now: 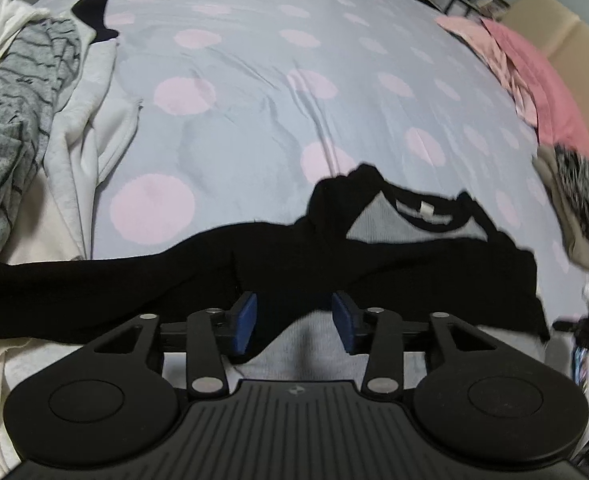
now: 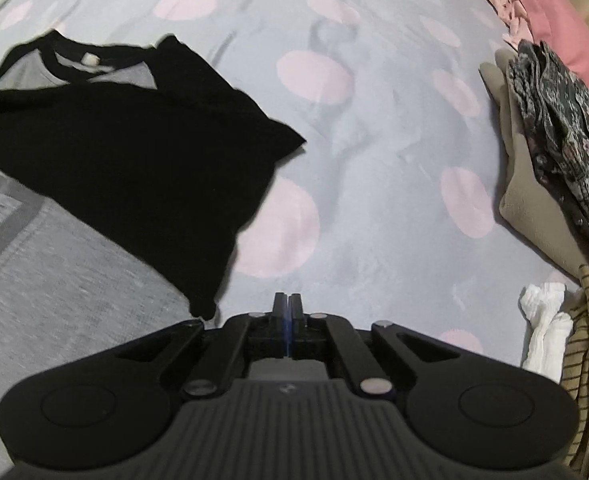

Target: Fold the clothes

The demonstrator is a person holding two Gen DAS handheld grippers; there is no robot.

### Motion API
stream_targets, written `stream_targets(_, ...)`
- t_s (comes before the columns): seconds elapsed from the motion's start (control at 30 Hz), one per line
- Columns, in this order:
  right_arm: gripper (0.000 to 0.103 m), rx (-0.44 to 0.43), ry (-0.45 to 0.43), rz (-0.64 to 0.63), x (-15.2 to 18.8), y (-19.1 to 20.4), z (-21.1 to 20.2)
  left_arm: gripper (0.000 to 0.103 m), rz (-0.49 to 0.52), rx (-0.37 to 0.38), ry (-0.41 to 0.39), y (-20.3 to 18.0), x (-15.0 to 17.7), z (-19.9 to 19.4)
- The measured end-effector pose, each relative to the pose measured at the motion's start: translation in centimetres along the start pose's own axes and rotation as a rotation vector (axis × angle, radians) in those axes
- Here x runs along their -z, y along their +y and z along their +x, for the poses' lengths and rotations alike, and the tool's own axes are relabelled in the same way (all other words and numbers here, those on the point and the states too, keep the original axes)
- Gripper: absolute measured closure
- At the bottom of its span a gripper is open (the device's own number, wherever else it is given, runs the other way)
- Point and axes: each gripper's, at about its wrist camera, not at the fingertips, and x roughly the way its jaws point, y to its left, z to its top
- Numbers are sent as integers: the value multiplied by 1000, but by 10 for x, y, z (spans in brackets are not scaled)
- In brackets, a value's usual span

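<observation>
A bed covered in a pale blue duvet with large pink polka dots point(image 1: 254, 128) carries everything here, with heaps of clothing along both of its sides.

The left gripper point(image 1: 294, 322) has its blue-padded fingers point(image 1: 245, 322) spread wide, and a fold of black cloth dips between them without being pinched. That cloth belongs to the black-sleeved, grey-bodied raglan shirt point(image 1: 374, 256), which lies across the near part of the bed, collar and white neck label pointing away, one long black sleeve point(image 1: 74, 284) trailing off to the left. The right gripper point(image 2: 287, 320) has its fingers pressed together with nothing between them; it hangs over bare duvet just beside the edge of the black sleeve folded over the shirt's grey body point(image 2: 134, 160).

The step in hand looks like bringing in the sleeves. To do it well, the left fingers should close on a single layer of sleeve cloth near its edge, not a bunched fold, then lift only enough to clear the body and lay the sleeve flat across the grey panel. The right fingers would need to part before they can help; pinning or smoothing the already folded side seems their likeliest use. The knit looks soft and limp, so slow, low moves should avoid dragging the whole shirt.

Further out lie a grey striped garment on white cloth point(image 1: 18, 92) at left, and folded floral and beige pieces point(image 2: 554, 140) and pink cloth point(image 1: 534, 72) at right.
</observation>
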Motion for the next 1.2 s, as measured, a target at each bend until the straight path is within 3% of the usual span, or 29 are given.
stream_targets(0.1, 97, -53, -34, -55, 2, 9, -12, 63, 27, -19, -2, -1, 3, 6)
stream_targets(0.13, 91, -70, -45, -76, 2, 13, -15, 63, 22, -22, -9, 0, 4, 8)
stream_targets(0.2, 83, -95, -55, -113, 2, 22, -19, 72, 11, -21, -14, 2, 3, 14)
stream_targets(0.27, 82, -96, -56, -128, 2, 26, -19, 89, 10, -23, -15, 4, 1, 20)
stream_targets(0.37, 81, -98, -57, -149, 2, 31, -18, 103, 29, -34, -51, 2, -3, 22)
stream_targets(0.57, 81, -102, -60, -164, 1, 34, -18, 103, 35, -88, -237, 0, -13, 2)
stream_targets(0.63, 81, -102, -61, -154, 1, 32, -18, 103, 20, -112, -249, 1, -18, 0)
stream_targets(0.7, 80, -101, -61, -153, 1, 32, -18, 103, -22, -85, -191, 7, -22, 5)
stream_targets(0.83, 77, -105, -62, -154, 2, 32, -18, 72, -31, -97, -109, 11, -18, 20)
stream_targets(0.93, 76, -106, -65, -155, 1, 33, -18, 72, -26, -107, -79, 12, -14, 29)
stream_targets(1.0, 76, -105, -66, -157, 0, 34, -18, 85, -24, -101, -72, 12, -11, 33)
stream_targets(1.03, 76, -105, -66, -158, 0, 34, -17, 97, -24, -97, -76, 12, -12, 33)
stream_targets(1.2, 76, -100, -64, -163, -2, 36, -15, 100, -40, -108, -236, 8, -21, 13)
